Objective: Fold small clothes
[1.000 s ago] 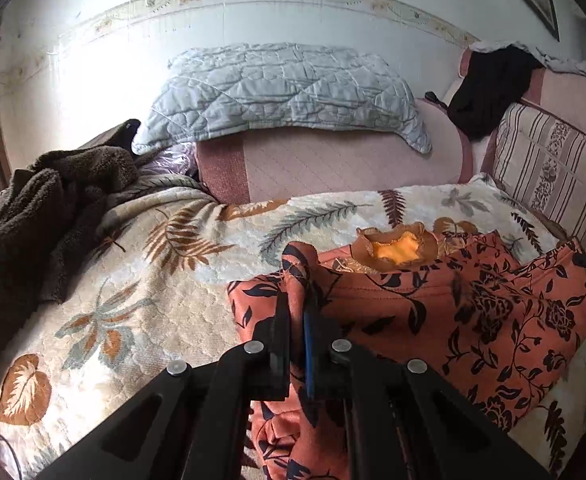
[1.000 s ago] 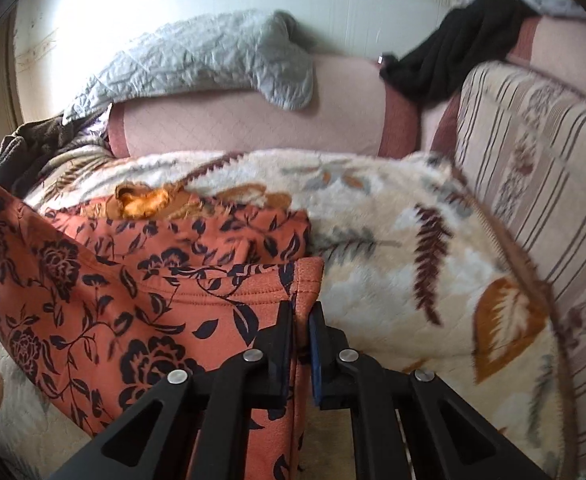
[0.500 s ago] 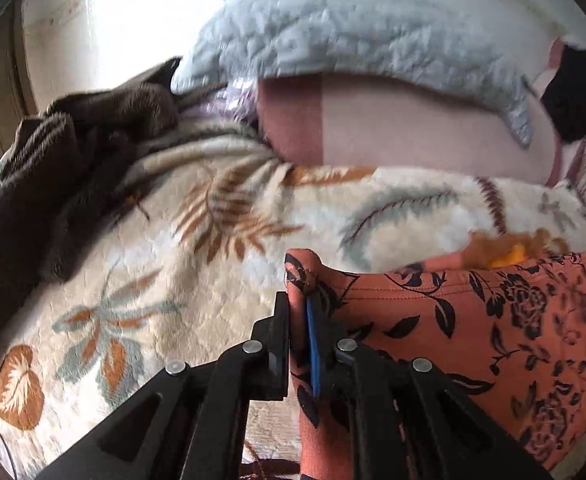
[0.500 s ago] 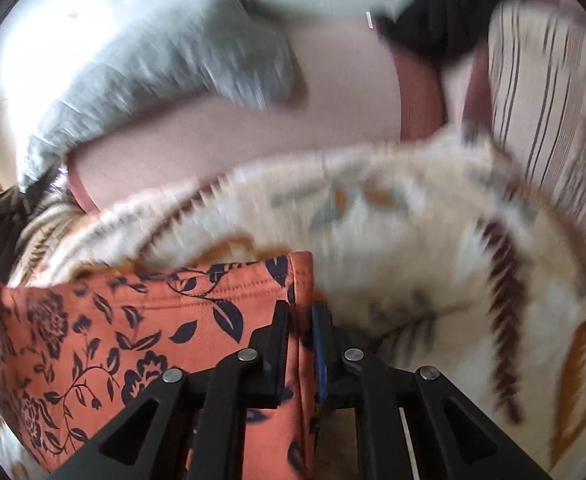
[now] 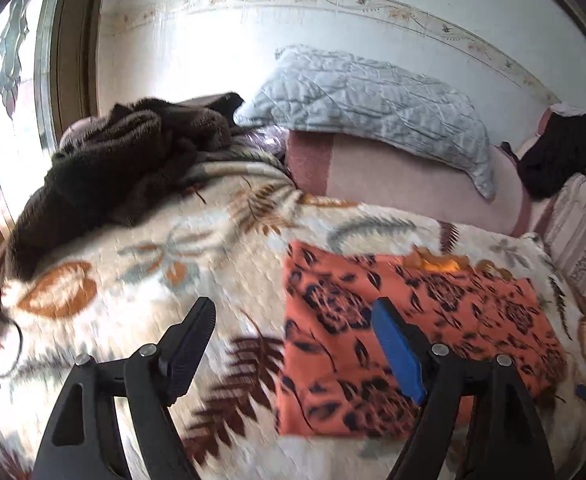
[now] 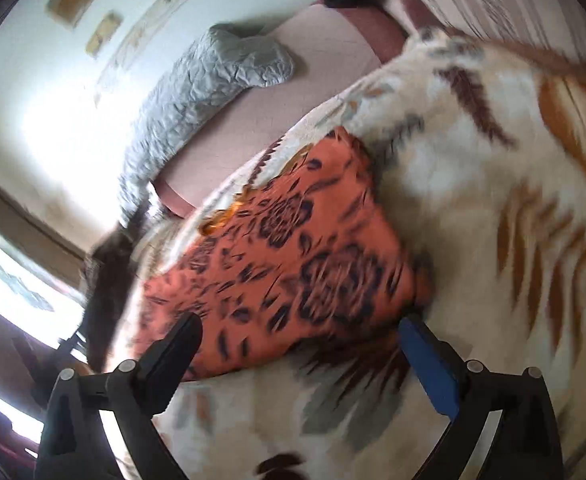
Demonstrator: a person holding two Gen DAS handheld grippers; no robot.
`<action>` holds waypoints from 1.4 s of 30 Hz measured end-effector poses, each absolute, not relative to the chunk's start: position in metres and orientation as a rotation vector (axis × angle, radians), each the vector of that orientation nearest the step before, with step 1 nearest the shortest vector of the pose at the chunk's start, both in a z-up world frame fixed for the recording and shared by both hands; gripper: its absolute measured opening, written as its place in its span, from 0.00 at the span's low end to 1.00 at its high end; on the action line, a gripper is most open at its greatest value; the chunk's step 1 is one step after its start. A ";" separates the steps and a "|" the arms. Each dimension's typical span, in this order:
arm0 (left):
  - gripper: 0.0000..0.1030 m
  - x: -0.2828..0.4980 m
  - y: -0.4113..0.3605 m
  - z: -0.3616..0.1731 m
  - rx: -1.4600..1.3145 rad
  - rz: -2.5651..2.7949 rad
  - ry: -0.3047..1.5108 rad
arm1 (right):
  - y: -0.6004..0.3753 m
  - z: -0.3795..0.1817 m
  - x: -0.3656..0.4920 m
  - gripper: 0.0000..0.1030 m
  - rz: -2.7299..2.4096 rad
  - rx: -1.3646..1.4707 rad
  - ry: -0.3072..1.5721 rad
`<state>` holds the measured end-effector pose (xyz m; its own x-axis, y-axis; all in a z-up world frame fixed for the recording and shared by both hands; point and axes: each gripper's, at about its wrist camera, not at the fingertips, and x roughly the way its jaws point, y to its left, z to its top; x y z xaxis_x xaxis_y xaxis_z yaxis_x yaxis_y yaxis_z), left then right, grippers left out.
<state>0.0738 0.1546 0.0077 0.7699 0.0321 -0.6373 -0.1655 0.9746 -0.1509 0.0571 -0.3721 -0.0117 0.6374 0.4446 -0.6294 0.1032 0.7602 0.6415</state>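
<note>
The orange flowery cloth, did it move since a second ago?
Yes. The orange flowery cloth was bunched up, pinched in both claws; now it lies flat on the leaf-patterned blanket, let go as the claws just opened.

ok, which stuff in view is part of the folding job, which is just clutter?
Job:
- orange floral garment, folded flat on the leaf-print blanket
- left gripper, open
- right gripper, open

Lying about:
- brown fleece heap
- grey quilted pillow
- black garment
</note>
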 end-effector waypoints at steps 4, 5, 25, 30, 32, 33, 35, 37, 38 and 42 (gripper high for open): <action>0.78 0.051 0.138 -0.044 -0.360 0.091 0.828 | -0.371 -0.053 0.051 0.97 0.214 0.920 0.932; 0.78 0.051 0.140 -0.058 -0.421 0.101 0.874 | -0.374 -0.061 0.056 0.97 0.205 0.960 0.934; 0.06 0.083 0.161 0.004 -0.497 0.209 0.825 | -0.374 0.008 0.111 0.08 0.071 0.803 0.857; 0.06 0.023 0.159 0.018 -0.494 0.157 0.825 | -0.381 0.037 0.050 0.08 0.091 0.828 0.830; 0.08 0.000 0.159 -0.003 -0.460 0.168 0.870 | -0.386 0.023 0.014 0.13 0.059 0.805 0.874; 0.09 -0.006 0.159 -0.022 -0.427 0.181 0.915 | -0.386 0.011 0.003 0.14 0.030 0.773 0.910; 0.09 -0.008 0.166 -0.066 -0.394 0.231 1.007 | -0.398 -0.030 -0.018 0.21 -0.015 0.750 1.013; 0.09 -0.012 0.183 -0.091 -0.432 0.251 1.079 | -0.418 -0.058 -0.038 0.25 -0.063 0.827 1.071; 0.09 -0.016 0.191 -0.087 -0.481 0.229 1.051 | -0.428 -0.060 -0.049 0.26 -0.071 0.878 1.046; 0.40 -0.019 0.200 -0.052 -0.424 0.299 0.978 | -0.438 -0.012 -0.062 0.29 -0.137 0.780 0.897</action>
<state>-0.0195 0.1997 -0.0523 0.5286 0.0549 -0.8471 -0.4286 0.8786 -0.2105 -0.0621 -0.4384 -0.0116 0.6354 0.2037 -0.7448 0.4162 0.7221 0.5526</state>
